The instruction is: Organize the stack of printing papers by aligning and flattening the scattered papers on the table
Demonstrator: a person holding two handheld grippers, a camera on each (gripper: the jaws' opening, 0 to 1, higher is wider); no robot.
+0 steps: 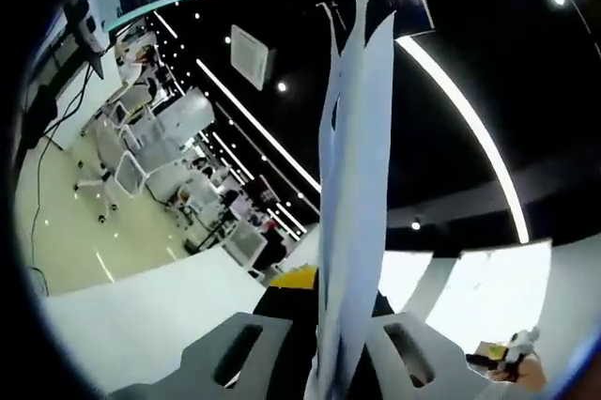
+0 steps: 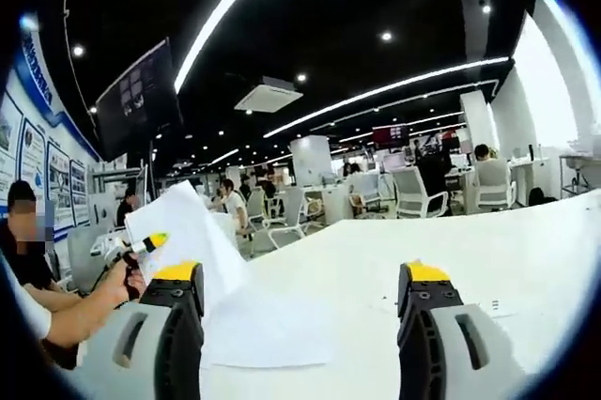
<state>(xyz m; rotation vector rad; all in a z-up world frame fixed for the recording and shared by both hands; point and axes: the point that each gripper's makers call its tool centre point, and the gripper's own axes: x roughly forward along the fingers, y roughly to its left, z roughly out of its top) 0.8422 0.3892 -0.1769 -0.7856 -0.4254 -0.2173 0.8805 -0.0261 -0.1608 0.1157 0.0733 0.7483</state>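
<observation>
In the left gripper view a thin stack of white papers (image 1: 355,184) stands on edge, rising from between my left gripper's (image 1: 340,348) grey jaws, which are shut on it. From the right gripper view, a person's hand holds that left gripper (image 2: 131,248) at the left, with the raised papers (image 2: 183,226) above the white table (image 2: 488,259). One more white sheet (image 2: 268,330) lies flat on the table beside it. My right gripper (image 2: 302,278) hovers over the table, open, with nothing between its yellow-tipped jaws. It also appears small at the lower right of the left gripper view (image 1: 512,355).
The person (image 2: 28,273) sits at the table's left end. Behind the table are office desks and white chairs (image 2: 413,195) with people at them. A dark screen (image 2: 141,100) hangs at the left. The white tabletop (image 1: 150,315) stretches wide.
</observation>
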